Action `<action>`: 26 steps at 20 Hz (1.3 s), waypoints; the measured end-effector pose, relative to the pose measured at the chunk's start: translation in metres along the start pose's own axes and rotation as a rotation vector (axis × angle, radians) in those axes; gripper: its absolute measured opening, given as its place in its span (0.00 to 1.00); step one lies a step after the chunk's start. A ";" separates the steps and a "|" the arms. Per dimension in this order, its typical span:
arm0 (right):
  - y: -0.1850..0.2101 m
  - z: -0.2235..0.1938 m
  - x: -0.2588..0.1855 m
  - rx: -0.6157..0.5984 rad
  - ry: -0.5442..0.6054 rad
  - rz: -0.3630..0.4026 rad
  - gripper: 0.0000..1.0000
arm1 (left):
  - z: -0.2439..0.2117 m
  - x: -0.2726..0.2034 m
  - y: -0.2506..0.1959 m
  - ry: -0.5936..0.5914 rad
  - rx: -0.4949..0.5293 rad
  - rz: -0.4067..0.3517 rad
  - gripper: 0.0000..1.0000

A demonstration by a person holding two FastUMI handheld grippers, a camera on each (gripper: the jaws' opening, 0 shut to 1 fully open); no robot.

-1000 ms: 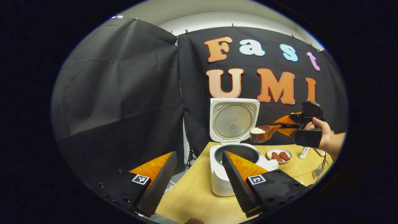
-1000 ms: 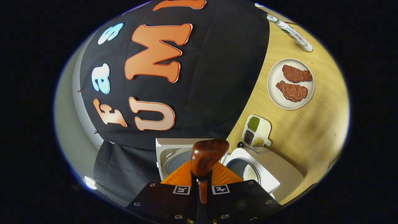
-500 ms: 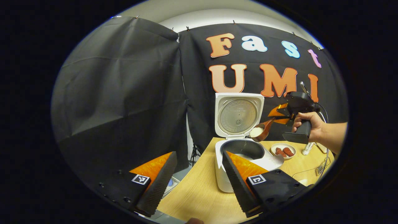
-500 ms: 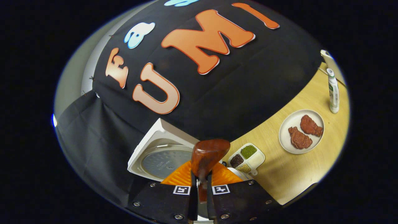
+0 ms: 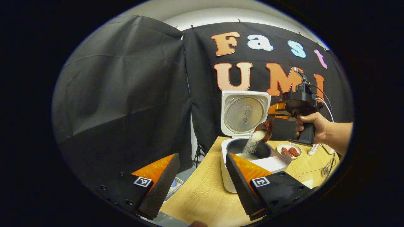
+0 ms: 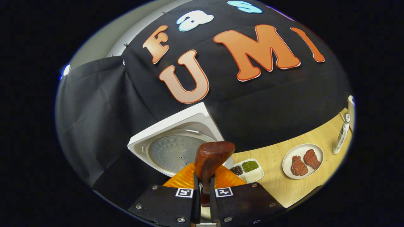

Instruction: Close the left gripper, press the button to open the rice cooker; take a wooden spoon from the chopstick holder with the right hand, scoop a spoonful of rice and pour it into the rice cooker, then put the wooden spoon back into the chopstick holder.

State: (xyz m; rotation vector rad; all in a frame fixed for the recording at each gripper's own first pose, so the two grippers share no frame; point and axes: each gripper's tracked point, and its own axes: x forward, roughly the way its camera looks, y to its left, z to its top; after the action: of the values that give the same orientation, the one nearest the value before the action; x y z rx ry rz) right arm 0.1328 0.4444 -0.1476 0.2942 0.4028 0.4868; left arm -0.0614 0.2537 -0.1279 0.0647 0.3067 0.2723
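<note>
The white rice cooker (image 5: 232,176) stands on the wooden table with its lid (image 5: 244,113) up. In the left gripper view the wooden spoon (image 5: 263,130) is tipped over the pot, and white rice (image 5: 251,146) streams from it into the pot. My right gripper (image 5: 274,112), held by a hand, is shut on the spoon's handle. In the right gripper view the back of the spoon's bowl (image 6: 211,159) rises between the fingers of my right gripper (image 6: 203,195), with the lid (image 6: 176,145) behind it. My left gripper (image 5: 202,186) hangs open in front of the cooker, holding nothing.
A white plate with two red meat pieces (image 6: 303,160) sits right of the cooker. A small divided tray of beans and grains (image 6: 249,170) lies close behind it. A slim white bottle (image 6: 342,134) stands further right. The table's left edge (image 5: 192,186) drops to the floor.
My right gripper carried the loaded spoon left over the pot and rolled it, so the rice now pours out. My left gripper stayed open and drew back slightly.
</note>
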 end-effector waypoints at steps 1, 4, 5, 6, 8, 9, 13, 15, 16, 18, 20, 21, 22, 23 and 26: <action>0.002 0.001 0.000 -0.030 -0.011 -0.002 0.11 | -0.001 -0.001 0.001 -0.002 0.002 -0.001 0.99; 0.006 0.003 -0.002 -0.117 -0.029 -0.001 0.11 | -0.001 -0.001 -0.001 0.000 -0.002 -0.010 1.00; 0.008 0.004 -0.002 -0.140 -0.034 0.002 0.11 | -0.001 -0.001 0.000 -0.001 -0.002 -0.009 0.99; 0.010 0.003 -0.004 -0.168 -0.039 0.008 0.11 | -0.001 -0.001 0.000 0.000 -0.002 -0.011 0.99; 0.015 0.001 -0.003 -0.243 -0.047 0.023 0.11 | -0.002 -0.001 0.000 0.003 0.004 -0.010 0.99; 0.019 -0.001 -0.003 -0.283 -0.050 0.032 0.11 | -0.003 -0.001 -0.001 0.005 0.008 -0.011 0.99; 0.035 -0.007 -0.006 -0.442 -0.060 0.074 0.11 | -0.003 -0.002 -0.001 0.005 0.015 -0.017 0.99; 0.045 -0.009 -0.007 -0.521 -0.074 0.098 0.11 | -0.003 -0.003 -0.001 -0.001 0.019 -0.015 0.99; 0.047 -0.013 -0.009 -0.559 -0.074 0.108 0.11 | -0.003 -0.003 -0.001 -0.002 0.021 -0.013 0.99; 0.054 -0.018 -0.012 -0.657 -0.083 0.129 0.11 | -0.001 -0.003 -0.003 -0.004 0.023 -0.013 0.99; 0.062 -0.026 -0.015 -0.759 -0.097 0.143 0.11 | -0.001 -0.005 -0.003 -0.002 0.026 -0.014 0.99; 0.067 -0.029 -0.016 -0.802 -0.105 0.150 0.11 | -0.001 -0.004 -0.002 -0.002 0.029 -0.011 1.00; 0.068 -0.031 -0.017 -0.834 -0.115 0.154 0.11 | -0.002 -0.005 -0.004 -0.001 0.031 -0.014 0.99; 0.070 -0.029 -0.019 -0.852 -0.126 0.160 0.11 | -0.002 -0.008 -0.005 -0.004 0.033 -0.013 0.99; 0.073 -0.019 -0.034 -0.818 -0.151 0.171 0.11 | 0.002 -0.016 -0.012 -0.015 0.044 -0.004 0.99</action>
State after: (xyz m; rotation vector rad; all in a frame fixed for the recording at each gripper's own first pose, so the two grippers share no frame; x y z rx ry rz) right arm 0.0686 0.4921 -0.1279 -0.4287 0.0094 0.7493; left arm -0.0722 0.2377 -0.1226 0.1098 0.2982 0.2613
